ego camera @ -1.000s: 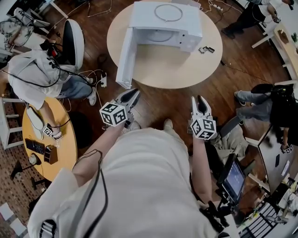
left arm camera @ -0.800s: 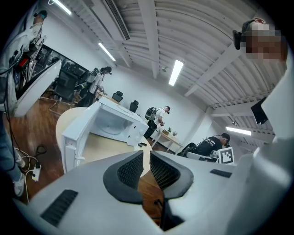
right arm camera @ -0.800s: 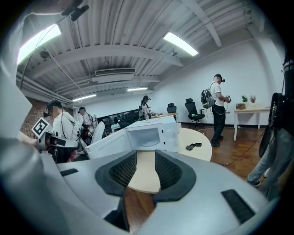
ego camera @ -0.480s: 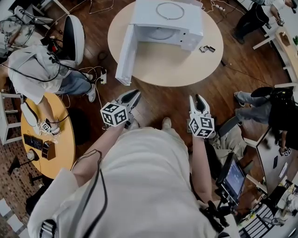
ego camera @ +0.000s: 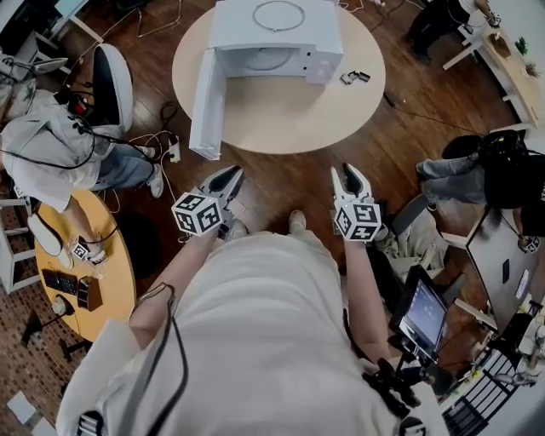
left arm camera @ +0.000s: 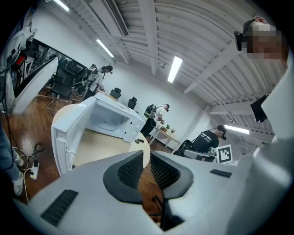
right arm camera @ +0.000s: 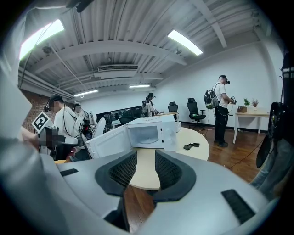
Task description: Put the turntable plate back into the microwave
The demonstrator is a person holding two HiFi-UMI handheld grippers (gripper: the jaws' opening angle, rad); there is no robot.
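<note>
The white microwave (ego camera: 272, 34) stands on the round beige table (ego camera: 289, 119) with its door (ego camera: 207, 102) swung open to the left. A pale round plate (ego camera: 266, 60) seems to lie on the cavity floor; it also shows in the right gripper view (right arm camera: 148, 136). A thin ring (ego camera: 278, 15) rests on the microwave's top. My left gripper (ego camera: 228, 177) and right gripper (ego camera: 347, 174) hover over the wooden floor, well short of the table, pointing at it. The left jaws stand a narrow gap apart and the right ones wider. Neither holds anything.
Two small black objects (ego camera: 354, 77) lie on the table right of the microwave. A black-and-white chair (ego camera: 112, 85), a seated person (ego camera: 51, 149) and a small round table (ego camera: 111, 281) are at the left. Another person (ego camera: 485, 174) and a screen (ego camera: 423, 317) are at the right. Cables and a power strip (ego camera: 173, 152) lie on the floor.
The table and microwave now sit further left and higher in the head view. Both grippers have kept their pose in front of the body, jaws unchanged.
</note>
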